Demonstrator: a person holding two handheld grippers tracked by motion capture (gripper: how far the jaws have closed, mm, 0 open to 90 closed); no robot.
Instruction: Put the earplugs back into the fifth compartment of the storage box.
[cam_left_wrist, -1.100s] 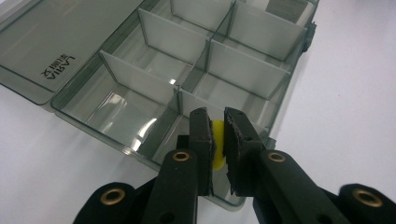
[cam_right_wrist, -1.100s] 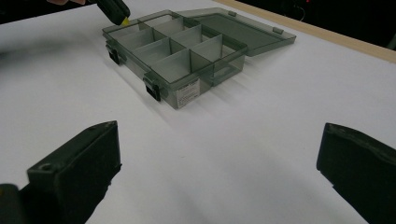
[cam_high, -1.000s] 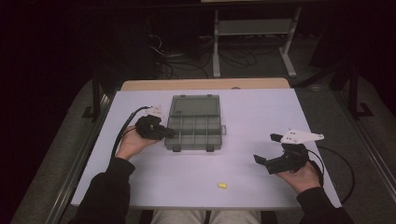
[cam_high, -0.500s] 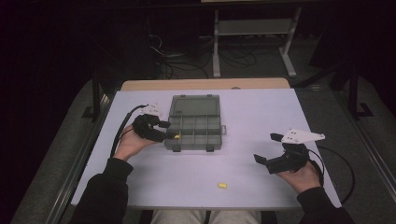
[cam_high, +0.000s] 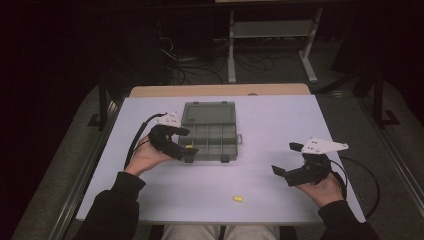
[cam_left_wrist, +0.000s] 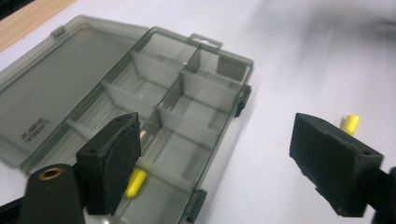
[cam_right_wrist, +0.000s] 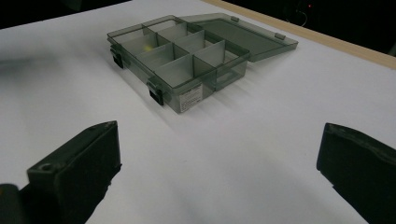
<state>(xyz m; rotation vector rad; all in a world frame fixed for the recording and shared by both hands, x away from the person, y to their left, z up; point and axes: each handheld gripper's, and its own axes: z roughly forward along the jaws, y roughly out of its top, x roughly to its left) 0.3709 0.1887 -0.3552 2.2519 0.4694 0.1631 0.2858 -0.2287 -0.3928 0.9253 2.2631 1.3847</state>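
My left gripper (cam_left_wrist: 215, 168) hangs over the near left corner of the open grey compartment box (cam_high: 212, 131), its jaws spread and holding nothing. From it I see one yellow earplug (cam_left_wrist: 135, 182) lying in the box's near compartment, and a second yellow earplug (cam_left_wrist: 350, 123) on the white table (cam_high: 280, 120). My right gripper (cam_high: 287, 160) hovers well right, jaws wide. There's a sticker (cam_right_wrist: 189, 99) on the box front, but I can't read it.

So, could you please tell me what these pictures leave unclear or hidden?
- Label on the organiser box: right gripper view, too small to read.
- Yellow piece inside the box: left gripper view, blurred and partly behind the left gripper jaw.
- Second yellow piece on the table: partly behind the other jaw.
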